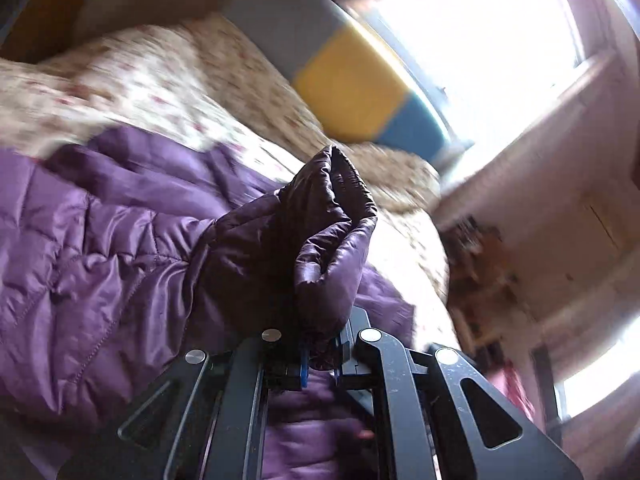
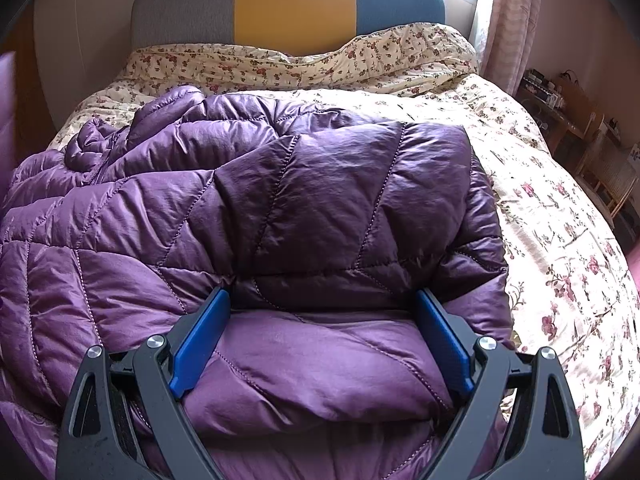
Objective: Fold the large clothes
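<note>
Purple quilted nylon covers most of the bed (image 2: 560,240): a large puffer jacket (image 2: 280,200) lies across the floral duvet (image 2: 400,60), in front of the grey, yellow and blue headboard (image 2: 294,4), with one panel already laid over its near side.

The step in hand looks like carrying a lifted part of the jacket over the body to make the next fold. To do it well, the pinched fabric should be kept taut and swept across in one low arc, so the slippery padding does not slide or balloon. The free claw can press the laid panel flat along the intended crease before the raised part comes down. Edges should be lined up before letting go, since puffy quilting springs back.

The left claw (image 1: 320,354) is pressed together on a bunched fold of the jacket (image 1: 332,216), which stands up dark against the window light. That view is blurred.

The right claw (image 2: 322,336) is spread wide, its blue pads (image 2: 200,344) either side of a folded bulge near the jacket's edge. It holds nothing; whether the pads touch the fabric I cannot tell.
</note>
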Tool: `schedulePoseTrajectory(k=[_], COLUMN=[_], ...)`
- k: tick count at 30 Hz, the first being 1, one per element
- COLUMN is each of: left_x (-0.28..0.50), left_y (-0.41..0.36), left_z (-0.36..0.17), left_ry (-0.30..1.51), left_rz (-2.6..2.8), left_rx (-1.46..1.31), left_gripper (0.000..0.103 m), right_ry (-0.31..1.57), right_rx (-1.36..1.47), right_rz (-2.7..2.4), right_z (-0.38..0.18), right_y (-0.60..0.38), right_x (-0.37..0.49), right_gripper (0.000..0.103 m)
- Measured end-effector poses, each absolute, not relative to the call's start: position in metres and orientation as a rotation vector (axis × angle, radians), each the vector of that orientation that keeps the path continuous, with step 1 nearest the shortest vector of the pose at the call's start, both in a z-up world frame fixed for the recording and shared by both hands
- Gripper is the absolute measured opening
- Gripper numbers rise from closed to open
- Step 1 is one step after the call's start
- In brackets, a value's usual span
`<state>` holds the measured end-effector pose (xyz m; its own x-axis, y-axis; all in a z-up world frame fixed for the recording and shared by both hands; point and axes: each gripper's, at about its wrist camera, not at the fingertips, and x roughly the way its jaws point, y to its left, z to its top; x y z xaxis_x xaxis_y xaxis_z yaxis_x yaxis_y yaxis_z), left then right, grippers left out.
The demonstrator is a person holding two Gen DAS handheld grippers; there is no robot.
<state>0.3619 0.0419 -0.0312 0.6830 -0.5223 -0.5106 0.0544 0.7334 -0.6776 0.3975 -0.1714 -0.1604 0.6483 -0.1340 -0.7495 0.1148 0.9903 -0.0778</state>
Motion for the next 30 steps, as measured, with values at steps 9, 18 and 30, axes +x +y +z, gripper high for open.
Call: schedulePoseTrajectory(k=[9, 18, 30], left_x=[0.381, 0.349, 0.283], left_y=[0.004, 0.066, 0.148], left_z=[-0.056, -0.056, -0.052], left_ry=[0.85, 0.813, 0.713], left_rz=[-0.437, -0.276, -0.091], left_rx=[-0.668, -0.648, -0.533], left_gripper=[0.063, 0.063, 0.063], right_ry=[0.853, 0.838, 0.818], right_rx=[-0.025, -0.023, 0.167], right_rz=[-0.141, -0.136, 0.088], right_z=[-0.16, -0.149, -0.101], right_y=[-0.172, -0.173, -0.138], right_x=[0.396, 0.397, 0.396], right_gripper=[0.092, 0.08, 0.067])
